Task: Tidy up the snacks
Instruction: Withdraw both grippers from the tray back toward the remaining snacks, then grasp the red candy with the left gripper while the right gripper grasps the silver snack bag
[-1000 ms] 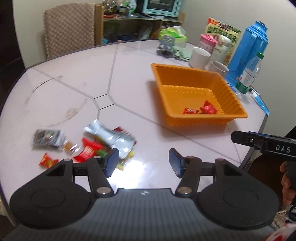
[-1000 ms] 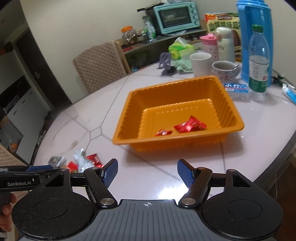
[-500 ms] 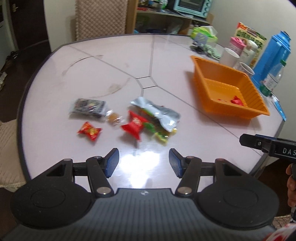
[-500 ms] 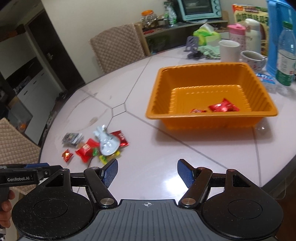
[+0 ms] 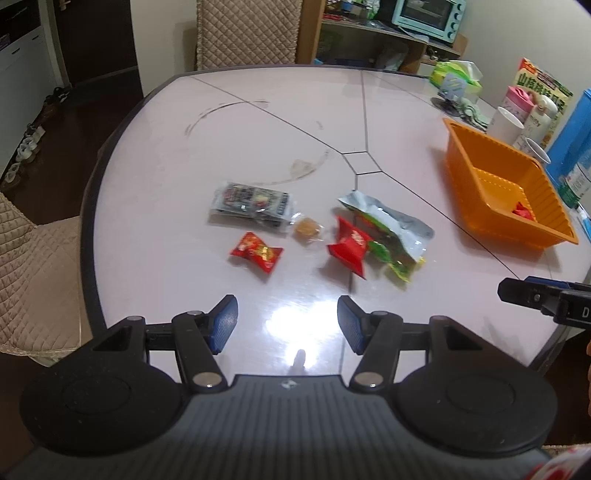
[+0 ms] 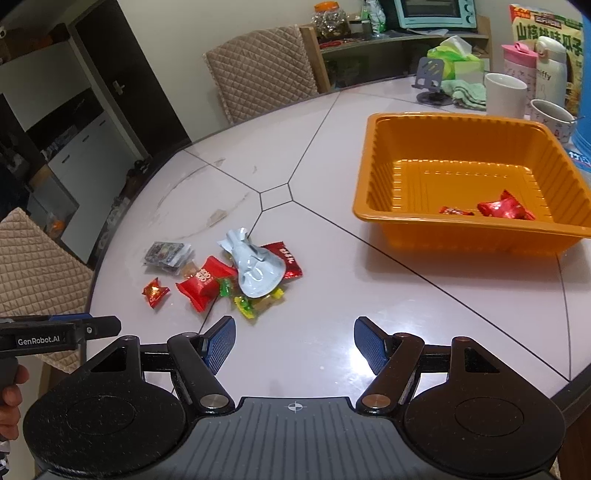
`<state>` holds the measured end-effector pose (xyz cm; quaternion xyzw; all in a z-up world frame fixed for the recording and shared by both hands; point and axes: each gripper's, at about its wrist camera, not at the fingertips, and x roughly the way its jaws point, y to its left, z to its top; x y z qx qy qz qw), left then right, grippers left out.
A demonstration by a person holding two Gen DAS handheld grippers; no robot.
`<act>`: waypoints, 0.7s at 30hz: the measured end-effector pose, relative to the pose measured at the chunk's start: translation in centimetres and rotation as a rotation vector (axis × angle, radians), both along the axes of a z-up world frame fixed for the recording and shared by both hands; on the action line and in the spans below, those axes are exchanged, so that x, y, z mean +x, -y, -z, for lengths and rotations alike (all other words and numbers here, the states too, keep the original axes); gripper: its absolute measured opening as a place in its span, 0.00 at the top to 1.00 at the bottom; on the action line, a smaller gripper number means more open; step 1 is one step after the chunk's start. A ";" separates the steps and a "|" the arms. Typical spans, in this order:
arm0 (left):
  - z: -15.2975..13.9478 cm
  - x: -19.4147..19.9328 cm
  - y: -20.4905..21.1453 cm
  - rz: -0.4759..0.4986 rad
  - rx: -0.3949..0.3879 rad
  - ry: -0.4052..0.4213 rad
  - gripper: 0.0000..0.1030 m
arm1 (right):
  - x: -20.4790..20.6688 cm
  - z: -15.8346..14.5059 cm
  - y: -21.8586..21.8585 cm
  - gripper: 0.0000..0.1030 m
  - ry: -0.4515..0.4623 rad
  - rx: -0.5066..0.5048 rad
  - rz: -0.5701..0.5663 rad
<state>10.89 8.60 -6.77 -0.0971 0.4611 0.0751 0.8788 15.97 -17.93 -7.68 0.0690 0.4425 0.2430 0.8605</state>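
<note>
1. Tools: left gripper point(image 5: 287, 325) has its jaws spread, nothing between the blue pads. Right gripper point(image 6: 294, 345) likewise spread and empty. Both hang over bare table point(image 5: 258, 122) near its near edge.

2. Done so far, as I read it: orange tray point(image 6: 380, 177) sits toward the table's right side and holds two red-wrapped sweets only, a larger red candy point(image 6: 504, 210) and a small red bar point(image 6: 455, 211), both against its near wall. Rest of the tray floor is bare.

3. Left to do: most of the job. A loose cluster lies on the table's left half, well apart from the tray:
   - dark printed packet point(image 5: 253, 201), farthest toward the left edge;
   - small red candy point(image 5: 256, 252), nearest the near edge;
   - amber sweet in clear wrap point(image 5: 306, 227), just beside the dark packet;
   - red square packet point(image 5: 349, 245), touching the silver pouch;
   - silver foil pouch point(image 5: 388, 218), lying over a red wrapper point(image 6: 288, 258) and green-yellow sweets point(image 6: 245, 304).

4. Judgement: early stage, two pieces in and at least seven out.

5. Surroundings: at the far right edge behind the tray stand a white mug point(image 6: 505, 94), a second cup point(image 6: 552, 116), a pink-lidded bottle point(image 6: 519, 61), a snack bag point(image 6: 543, 22) and a green tissue pack point(image 6: 456, 55). Quilted chairs point(image 6: 260, 70) ring the table.

6. In the way: nothing between cluster and tray. The overlap under the pouch may hinder a clean pick.
</note>
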 end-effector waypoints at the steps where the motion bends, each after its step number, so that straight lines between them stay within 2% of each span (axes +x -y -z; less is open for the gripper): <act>1: 0.1 0.0 -0.3 -0.004 0.001 0.002 0.46 | 0.1 0.1 -0.2 0.31 -0.002 -0.001 -0.002; 12: 1.8 1.9 -1.7 -0.022 -0.001 -0.017 0.46 | 1.3 0.8 -2.1 0.31 -0.014 -0.014 0.005; 21: 3.8 4.8 -2.6 -0.106 -0.026 -0.044 0.47 | 3.0 1.4 -2.9 0.31 -0.030 -0.025 0.023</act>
